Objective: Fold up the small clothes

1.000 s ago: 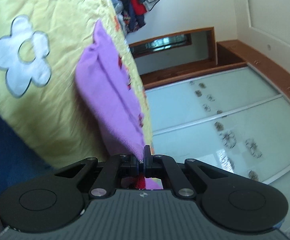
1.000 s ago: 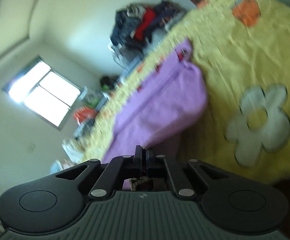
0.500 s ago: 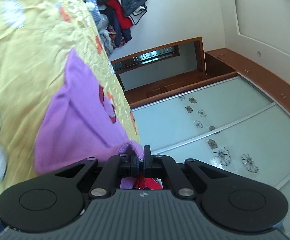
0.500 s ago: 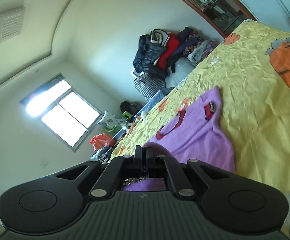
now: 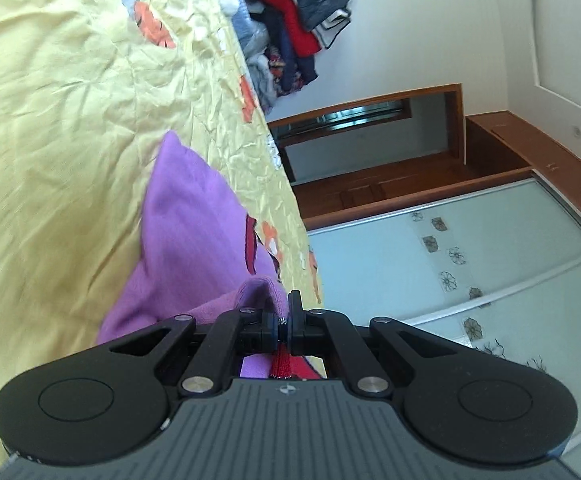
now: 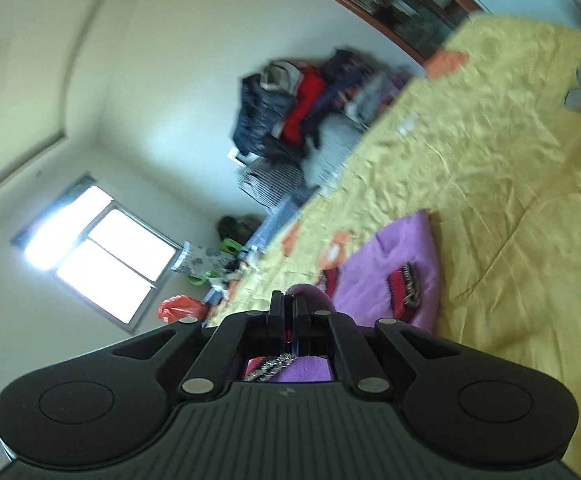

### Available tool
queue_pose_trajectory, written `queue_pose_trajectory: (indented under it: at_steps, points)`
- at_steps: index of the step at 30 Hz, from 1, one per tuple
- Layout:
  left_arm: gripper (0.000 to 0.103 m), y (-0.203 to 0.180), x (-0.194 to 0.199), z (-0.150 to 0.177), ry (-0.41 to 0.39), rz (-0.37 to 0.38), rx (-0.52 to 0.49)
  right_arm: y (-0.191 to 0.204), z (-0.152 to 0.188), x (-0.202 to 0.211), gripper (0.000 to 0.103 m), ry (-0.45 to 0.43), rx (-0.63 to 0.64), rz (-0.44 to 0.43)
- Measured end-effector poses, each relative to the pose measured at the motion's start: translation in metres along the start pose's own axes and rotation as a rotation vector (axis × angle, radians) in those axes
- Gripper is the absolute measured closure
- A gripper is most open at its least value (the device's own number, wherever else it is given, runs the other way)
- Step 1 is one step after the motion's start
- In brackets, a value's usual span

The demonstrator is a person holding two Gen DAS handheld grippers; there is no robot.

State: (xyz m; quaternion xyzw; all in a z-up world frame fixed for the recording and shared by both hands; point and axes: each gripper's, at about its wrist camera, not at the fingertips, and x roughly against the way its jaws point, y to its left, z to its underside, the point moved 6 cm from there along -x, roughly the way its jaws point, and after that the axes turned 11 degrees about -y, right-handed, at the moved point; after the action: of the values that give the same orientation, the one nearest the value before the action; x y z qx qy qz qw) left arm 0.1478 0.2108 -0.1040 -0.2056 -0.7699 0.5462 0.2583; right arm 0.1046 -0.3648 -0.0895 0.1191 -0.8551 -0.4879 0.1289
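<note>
Left wrist view: both grippers, left gripper and right gripper, pinch the purple garment; keep hems level while laying it on the yellow bedspread.

One purple garment, one yellow bedspread, one clothes heap.

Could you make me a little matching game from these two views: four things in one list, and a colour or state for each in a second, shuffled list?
Things:
1. left gripper
2. bedspread
3. small garment
4. heap of clothes

Colour or state:
A. yellow, with orange patches
B. jaws shut on a purple edge
C. piled at the far end of the bed, against the wall
D. purple with red trim, lying partly on the bed

Pairs: 1-B, 2-A, 3-D, 4-C
</note>
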Motion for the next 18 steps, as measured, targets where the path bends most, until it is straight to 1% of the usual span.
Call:
queue_pose_trajectory:
  at_steps: [1,3,5,6,10,12,18]
  points:
    - [0.099,0.003,-0.009,-0.005,-0.002,-0.016,0.01,-0.006,-0.002,-0.011,0.1,0.007,-0.01,0.007]
    - [0.099,0.009,-0.027,-0.014,0.006,-0.026,0.035,-0.019,-0.005,-0.03,0.1,0.026,-0.022,0.058]
    - [0.099,0.014,-0.042,-0.02,0.01,-0.057,0.035,-0.031,-0.009,-0.046,0.1,0.038,-0.041,0.077]
    - [0.099,0.017,-0.049,-0.023,0.021,-0.067,0.041,-0.038,-0.009,-0.053,0.1,0.049,-0.042,0.105]
    - [0.099,0.028,-0.071,-0.03,0.039,-0.11,0.051,-0.061,-0.011,-0.07,0.1,0.068,-0.053,0.164]
    - [0.099,0.031,-0.078,-0.033,0.04,-0.122,0.052,-0.067,-0.014,-0.074,0.1,0.057,-0.066,0.159]
    - [0.099,0.042,-0.098,-0.043,0.049,-0.145,0.06,-0.072,-0.019,-0.093,0.1,0.073,-0.043,0.181]
